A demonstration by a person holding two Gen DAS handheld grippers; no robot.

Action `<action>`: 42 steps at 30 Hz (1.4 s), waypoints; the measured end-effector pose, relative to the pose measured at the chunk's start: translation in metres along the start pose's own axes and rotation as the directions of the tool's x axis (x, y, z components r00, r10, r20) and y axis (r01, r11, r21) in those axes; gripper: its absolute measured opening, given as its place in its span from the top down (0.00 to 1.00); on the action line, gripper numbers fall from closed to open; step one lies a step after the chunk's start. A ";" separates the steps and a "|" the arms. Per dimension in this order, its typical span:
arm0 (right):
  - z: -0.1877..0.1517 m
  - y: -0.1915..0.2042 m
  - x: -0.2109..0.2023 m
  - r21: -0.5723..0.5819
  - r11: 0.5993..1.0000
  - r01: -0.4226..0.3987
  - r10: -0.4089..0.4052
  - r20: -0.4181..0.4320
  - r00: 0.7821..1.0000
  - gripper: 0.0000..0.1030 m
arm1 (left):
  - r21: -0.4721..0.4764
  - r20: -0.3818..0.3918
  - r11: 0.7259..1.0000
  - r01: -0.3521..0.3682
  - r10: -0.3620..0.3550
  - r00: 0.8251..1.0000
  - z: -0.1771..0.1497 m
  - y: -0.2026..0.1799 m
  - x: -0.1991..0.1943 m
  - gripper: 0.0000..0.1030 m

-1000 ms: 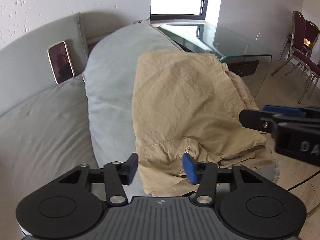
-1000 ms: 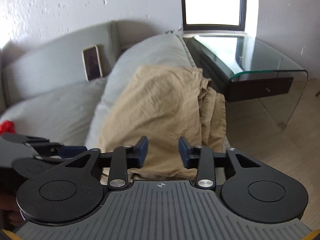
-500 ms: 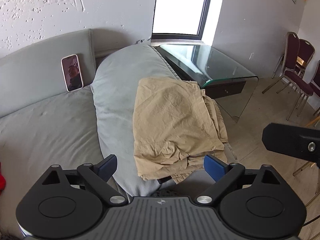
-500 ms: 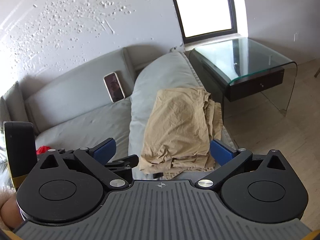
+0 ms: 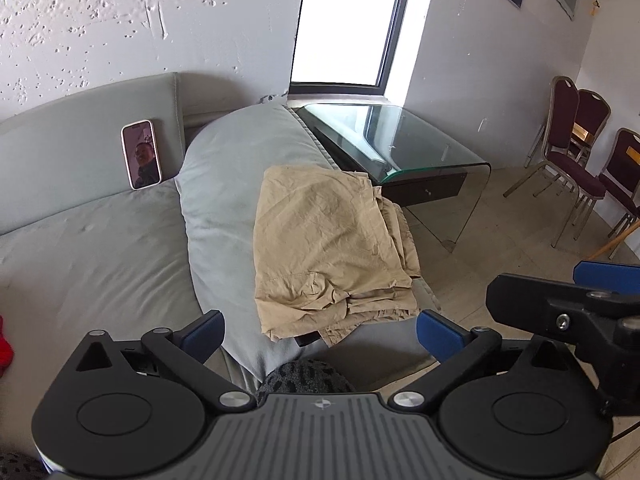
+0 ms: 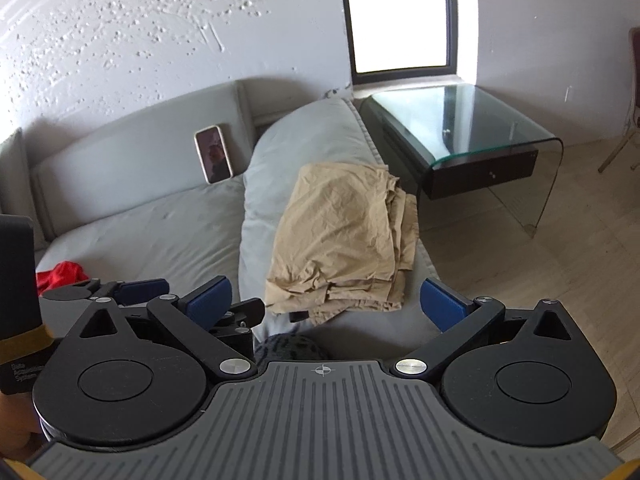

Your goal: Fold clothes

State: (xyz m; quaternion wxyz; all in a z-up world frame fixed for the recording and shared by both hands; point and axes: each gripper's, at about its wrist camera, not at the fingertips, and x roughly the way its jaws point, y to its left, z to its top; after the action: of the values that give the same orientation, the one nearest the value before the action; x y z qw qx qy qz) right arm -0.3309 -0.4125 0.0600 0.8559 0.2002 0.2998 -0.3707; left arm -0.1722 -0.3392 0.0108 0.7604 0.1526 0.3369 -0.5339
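Garment status: tan clothing [image 5: 332, 240] is lying folded on the grey sofa arm [image 5: 224, 184], in a rough rectangle running away from me along the cushion. Top layer is showing fine wrinkles all over and a stitched seam crossing near the close end. Several stacked layers are showing along the right edge, slightly fanned and overhanging toward the floor side. Near edge is bunching unevenly, with a dark bit peeking out underneath; I cannot tell what that is.

I am holding my left claw [image 5: 320, 328] spread wide, blue pads apart, gripping nothing, hovering just short of the garment's near edge. I am holding my right claw [image 6: 326, 298] equally wide and empty, also short of the cloth and not touching it. In the left wrist view the right claw is showing at the far right, beside the garment and apart from it.

Surroundings: phone [image 5: 141, 154] is leaning upright against the sofa backrest, left of the arm. Glass table [image 6: 480, 128] is standing just beyond the sofa arm. Red cloth [image 6: 60, 274] is lying on the seat, well apart from the tan clothing.
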 end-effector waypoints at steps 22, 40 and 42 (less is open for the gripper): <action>-0.010 -0.006 -0.009 0.001 1.000 0.005 -0.005 -0.025 1.000 0.00 | 0.027 -0.030 0.999 0.022 -0.022 0.999 -0.010 -0.018 -0.007 0.01; -0.011 -0.010 0.001 0.012 1.000 0.001 0.000 -0.046 0.999 0.00 | 0.034 -0.050 0.999 0.014 -0.012 0.999 -0.010 -0.021 0.002 0.01; -0.011 -0.011 0.002 0.012 1.000 0.001 -0.001 -0.047 0.999 0.00 | 0.034 -0.051 0.999 0.012 -0.010 0.999 -0.009 -0.021 0.003 0.01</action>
State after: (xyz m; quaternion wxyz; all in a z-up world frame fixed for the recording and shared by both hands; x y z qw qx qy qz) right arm -0.3418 -0.4147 0.0495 0.8473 0.2136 0.3177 -0.3681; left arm -0.1944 -0.3441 0.0046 0.7458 0.1774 0.3479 -0.5397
